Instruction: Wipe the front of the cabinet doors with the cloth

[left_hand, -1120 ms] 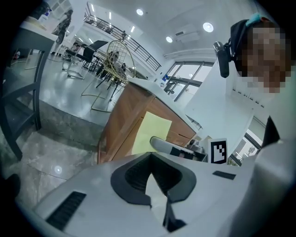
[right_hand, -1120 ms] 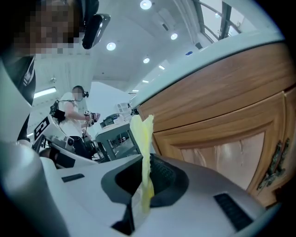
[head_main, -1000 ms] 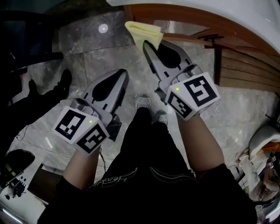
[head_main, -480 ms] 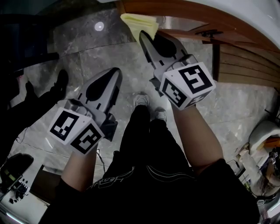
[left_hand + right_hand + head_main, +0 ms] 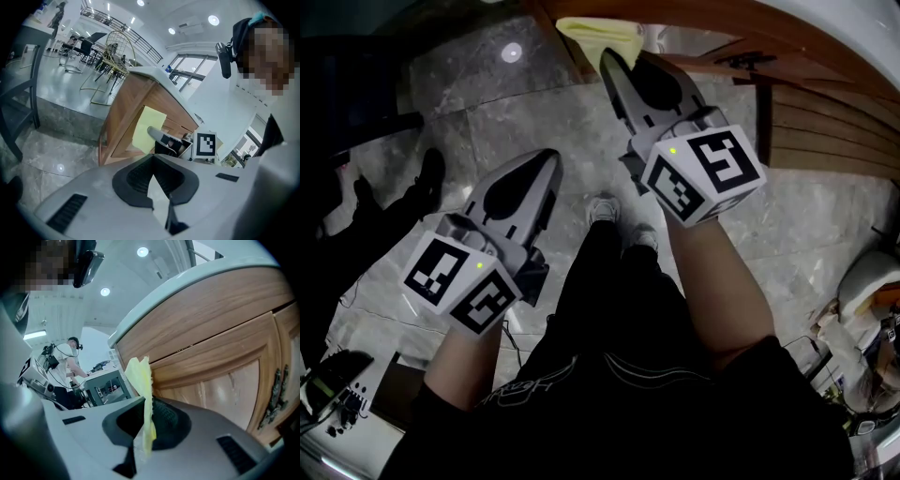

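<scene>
Your right gripper [image 5: 614, 66] holds the cloth [image 5: 602, 37], a thin pale-yellow sheet clamped edge-on between the closed jaws. In the right gripper view, the cloth [image 5: 140, 380] stands upright past the jaw tips, with a crumpled top edge and a short tail hanging behind the pads. In the left gripper view, the cloth [image 5: 148, 127] shows as a flat rectangle spread against the wood just beyond the right gripper's tip. The cabinet door [image 5: 225, 376] lies directly ahead and to the right of your right gripper. It is shut, with a brown wooden frame, a lighter recessed panel, and a dark metal handle [image 5: 276, 394] at its far right edge.
</scene>
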`<state>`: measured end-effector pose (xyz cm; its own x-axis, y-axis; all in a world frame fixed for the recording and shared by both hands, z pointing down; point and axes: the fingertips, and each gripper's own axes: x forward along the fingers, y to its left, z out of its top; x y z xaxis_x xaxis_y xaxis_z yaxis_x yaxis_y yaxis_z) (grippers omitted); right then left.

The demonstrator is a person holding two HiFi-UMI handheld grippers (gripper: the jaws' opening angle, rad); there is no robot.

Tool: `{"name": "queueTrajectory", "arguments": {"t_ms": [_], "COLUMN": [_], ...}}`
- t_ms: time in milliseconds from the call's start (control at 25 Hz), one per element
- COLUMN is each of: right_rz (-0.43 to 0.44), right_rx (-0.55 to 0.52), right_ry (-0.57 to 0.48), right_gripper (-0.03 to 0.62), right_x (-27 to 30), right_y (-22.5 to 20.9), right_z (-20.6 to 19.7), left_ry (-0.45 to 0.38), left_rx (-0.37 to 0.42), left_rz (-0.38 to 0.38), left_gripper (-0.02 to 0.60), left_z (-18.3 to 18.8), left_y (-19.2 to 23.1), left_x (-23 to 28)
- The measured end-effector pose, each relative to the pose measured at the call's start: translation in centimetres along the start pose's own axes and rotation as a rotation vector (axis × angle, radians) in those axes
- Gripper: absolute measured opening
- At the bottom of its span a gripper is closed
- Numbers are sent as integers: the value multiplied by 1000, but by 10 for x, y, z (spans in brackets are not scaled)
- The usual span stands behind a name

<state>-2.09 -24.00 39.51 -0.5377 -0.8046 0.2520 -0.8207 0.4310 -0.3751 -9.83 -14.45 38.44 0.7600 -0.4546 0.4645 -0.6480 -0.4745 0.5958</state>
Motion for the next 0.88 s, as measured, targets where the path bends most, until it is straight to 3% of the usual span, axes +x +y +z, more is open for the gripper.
{"name": "queueTrajectory", "arguments": {"t_ms": [320, 880], "right_rz": [-44, -164], "right_rx": [6, 15], "right_ry": [-14, -54], "right_gripper": [41, 41], "right_x": [-14, -73], "right_y": [-31, -97], "right_z": [10, 18], "left_ry": [24, 67], "left_rx": [-47, -39], "left_rz": [-21, -74], "left_gripper": [6, 6], "left_z": [4, -3], "left_y": [-8, -52], "left_x": [22, 60]}}
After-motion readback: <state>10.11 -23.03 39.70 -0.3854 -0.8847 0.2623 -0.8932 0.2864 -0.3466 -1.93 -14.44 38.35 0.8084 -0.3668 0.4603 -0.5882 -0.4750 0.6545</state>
